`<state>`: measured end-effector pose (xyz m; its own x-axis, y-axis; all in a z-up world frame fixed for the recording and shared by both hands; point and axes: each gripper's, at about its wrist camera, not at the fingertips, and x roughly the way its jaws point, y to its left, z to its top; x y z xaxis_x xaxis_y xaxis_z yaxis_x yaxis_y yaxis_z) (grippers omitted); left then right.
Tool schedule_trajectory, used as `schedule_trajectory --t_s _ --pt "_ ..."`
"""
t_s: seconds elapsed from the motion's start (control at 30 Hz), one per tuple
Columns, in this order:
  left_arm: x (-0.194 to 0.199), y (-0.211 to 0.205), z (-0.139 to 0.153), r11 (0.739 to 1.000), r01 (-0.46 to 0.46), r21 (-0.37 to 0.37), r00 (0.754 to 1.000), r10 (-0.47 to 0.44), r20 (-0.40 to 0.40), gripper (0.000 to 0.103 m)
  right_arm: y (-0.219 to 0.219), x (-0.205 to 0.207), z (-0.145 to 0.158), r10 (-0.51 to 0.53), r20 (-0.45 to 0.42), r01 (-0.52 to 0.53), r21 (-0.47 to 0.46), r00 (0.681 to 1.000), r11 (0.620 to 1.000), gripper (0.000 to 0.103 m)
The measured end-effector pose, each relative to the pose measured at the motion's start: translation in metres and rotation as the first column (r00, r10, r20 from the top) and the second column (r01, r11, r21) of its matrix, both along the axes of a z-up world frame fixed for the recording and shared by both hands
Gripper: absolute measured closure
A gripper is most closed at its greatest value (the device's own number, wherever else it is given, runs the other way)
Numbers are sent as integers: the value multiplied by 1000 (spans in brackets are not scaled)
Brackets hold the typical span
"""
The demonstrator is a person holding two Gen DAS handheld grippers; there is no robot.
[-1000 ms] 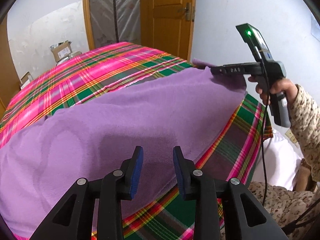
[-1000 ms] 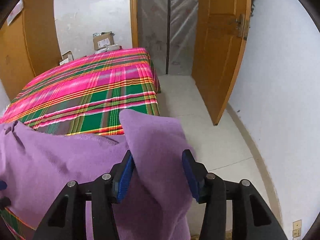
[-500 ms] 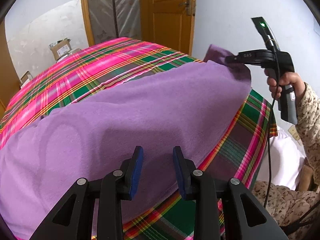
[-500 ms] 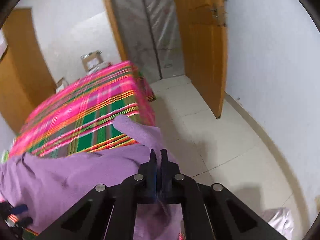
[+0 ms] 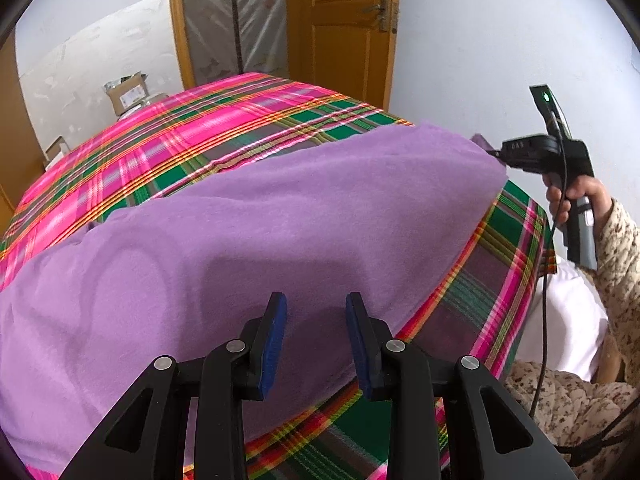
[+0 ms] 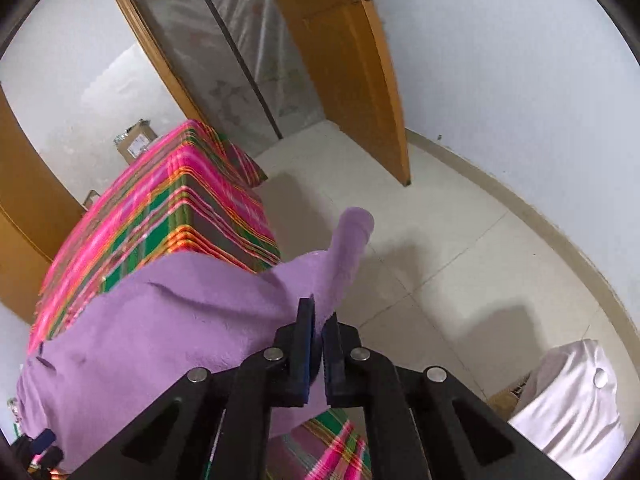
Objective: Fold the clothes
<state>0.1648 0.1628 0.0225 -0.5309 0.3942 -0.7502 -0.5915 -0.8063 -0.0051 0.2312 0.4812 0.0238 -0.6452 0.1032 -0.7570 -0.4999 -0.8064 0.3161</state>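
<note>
Ahead of both our grippers spreads the plaid bedcover (image 5: 208,140), pink, green and orange, running away from the left gripper toward the wooden door (image 5: 340,28) and the plastic-sheeted doorway beside it. In the right wrist view the cover drops over the bed's corner to the pale tiled floor (image 6: 460,248).

On top of it lies the purple cloth (image 5: 280,220), the garment we are folding. It sits spread nearly flat directly under and ahead of the left gripper, reaching across to the right gripper at its far right corner.

Our left gripper (image 5: 316,320) hangs just above the cloth with its blue pads partly apart; nothing sits between them and they grip nothing.

Our right gripper (image 6: 319,332) has its pads pressed together on a corner of the purple cloth; the jaws have just eased very slightly, yet the fabric is pinched fast. A tongue of cloth sticks up beyond the fingertips, off the bed's edge and over the floor. From the left wrist view we see the hand (image 5: 576,196) holding that gripper, its patterned sleeve (image 5: 624,248) behind.
</note>
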Motion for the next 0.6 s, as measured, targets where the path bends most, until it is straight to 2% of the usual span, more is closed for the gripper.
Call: schedule_trajectory --t_s 0.13,0.23,0.37,0.5,0.6 --pt "0 -8 3 1000 -19 13 1000 19 -7 71 3 -1 -5 -17 17 18 -27 1000 999 96" --pt "0 -16 7 999 -33 26 999 34 -15 71 5 0 -4 -51 30 51 -21 998 998 90" --pt "0 -30 14 997 -60 46 998 62 -32 71 5 3 2 -80 30 80 -12 996 997 90" --pt "-4 -49 18 993 -102 66 993 105 -47 71 -8 11 21 -112 -9 113 69 994 991 90" --pt "-8 -61 20 988 -136 76 989 140 -55 71 -19 12 36 -79 -57 83 72 995 994 90"
